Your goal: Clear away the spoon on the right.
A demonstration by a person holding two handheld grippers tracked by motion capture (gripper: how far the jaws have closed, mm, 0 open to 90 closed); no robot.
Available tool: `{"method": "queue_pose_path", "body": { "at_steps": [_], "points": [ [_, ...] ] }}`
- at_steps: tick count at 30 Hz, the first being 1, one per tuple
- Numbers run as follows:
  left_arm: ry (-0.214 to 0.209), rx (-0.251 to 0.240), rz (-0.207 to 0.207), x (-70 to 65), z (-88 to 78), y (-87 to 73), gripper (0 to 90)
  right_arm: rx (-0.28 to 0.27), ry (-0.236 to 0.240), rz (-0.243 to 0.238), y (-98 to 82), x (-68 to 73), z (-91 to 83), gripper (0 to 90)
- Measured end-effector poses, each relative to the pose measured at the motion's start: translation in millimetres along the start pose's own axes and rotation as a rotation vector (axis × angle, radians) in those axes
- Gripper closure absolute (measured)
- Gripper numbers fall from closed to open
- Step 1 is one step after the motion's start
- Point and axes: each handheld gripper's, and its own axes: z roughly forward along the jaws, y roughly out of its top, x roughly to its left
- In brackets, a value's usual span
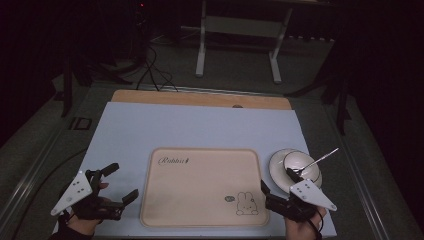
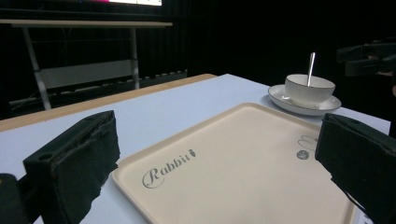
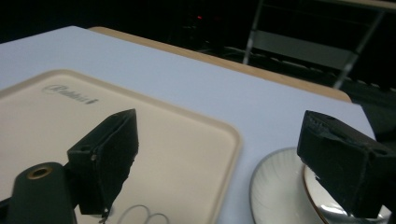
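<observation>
A beige tray [image 1: 200,172] printed with "Rabbit" and a small bunny lies flat on the pale mat, nothing on it. To its right a white bowl [image 1: 301,163] sits on a white saucer [image 1: 276,172], a metal spoon [image 1: 320,158] leaning out of it. My left gripper [image 1: 125,181] is open just left of the tray, and from its own camera the tray [image 2: 243,163] lies between its spread jaws. My right gripper [image 1: 278,181] is open too, straddling the tray's right edge [image 3: 229,140] and the saucer [image 3: 273,186]. Neither holds anything.
A pale blue mat [image 1: 200,125] covers the wooden table [image 1: 200,98]. A white metal stand [image 1: 239,30] and cables [image 1: 155,75] are on the dark floor beyond. The bowl [image 2: 309,88], spoon [image 2: 311,65] and right gripper [image 2: 369,56] appear far off in the left gripper view.
</observation>
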Motion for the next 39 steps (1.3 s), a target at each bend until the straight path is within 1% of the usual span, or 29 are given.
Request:
{"method": "queue_pose_path", "body": {
  "at_steps": [2,4,5,6,10,13,16,21,24,25,27,28,30,32,33,38,39],
  "points": [
    [0.0,-0.002,-0.002,0.0,-0.3,0.0,0.0,-0.001,0.007,-0.015,3.3,4.2,-1.3,12.5],
    [-0.003,-0.005,-0.004,-0.1,-0.7,0.0,0.0,-0.004,0.014,-0.021,4.6,5.4,-1.6,12.3],
    [-0.004,-0.006,-0.004,-0.3,-0.9,0.0,0.0,-0.009,0.026,-0.025,6.4,7.4,-2.3,12.5],
    [-0.002,-0.001,0.0,-0.3,-1.0,-0.2,0.0,-0.012,0.054,-0.031,9.5,9.7,-3.2,14.6],
    [-0.004,-0.003,0.0,-0.6,-0.7,-0.1,0.0,-0.033,0.047,-0.066,17.4,17.4,-6.1,13.3],
    [-0.006,-0.001,-0.007,-0.1,0.4,-0.5,0.0,-0.048,0.047,-0.067,24.6,18.0,-9.2,13.1],
    [-0.005,0.001,-0.007,0.0,0.4,-0.5,0.0,-0.055,0.047,-0.054,28.4,16.0,-11.1,13.0],
    [-0.006,-0.002,-0.011,0.3,0.3,-0.5,0.0,-0.054,0.038,-0.043,36.8,7.5,-12.2,11.5],
    [-0.006,0.0,-0.008,-0.1,0.6,-0.5,0.0,-0.08,0.026,-0.035,41.8,1.4,-14.1,10.7],
    [-0.006,0.002,-0.007,-0.2,0.7,-0.4,0.0,-0.082,0.023,-0.053,44.3,-0.6,-14.1,10.4],
    [-0.009,0.002,-0.008,-0.4,1.1,-0.5,0.0,-0.083,-0.002,-0.077,47.5,-3.6,-13.9,10.2],
    [-0.009,0.003,-0.009,-0.4,1.3,-0.5,0.0,-0.083,0.008,-0.075,48.9,-5.4,-13.9,9.7],
    [-0.01,0.002,-0.014,0.0,1.6,-0.7,0.0,-0.087,-0.007,-0.079,52.7,-9.8,-14.2,9.7],
    [-0.012,0.001,-0.015,0.1,1.7,-0.7,0.0,-0.094,-0.014,-0.072,56.9,-14.9,-14.8,9.7],
    [-0.013,0.002,-0.015,0.0,1.8,-0.7,0.0,-0.098,-0.036,-0.065,59.4,-17.7,-14.8,9.7],
    [-0.017,0.002,-0.014,-0.2,1.7,-0.6,0.0,-0.102,-0.057,-0.046,66.0,-31.9,-16.1,9.2],
    [-0.017,0.001,-0.015,-0.1,1.7,-0.6,0.0,-0.101,-0.069,-0.042,66.9,-35.8,-16.4,9.2]
  ]
}}
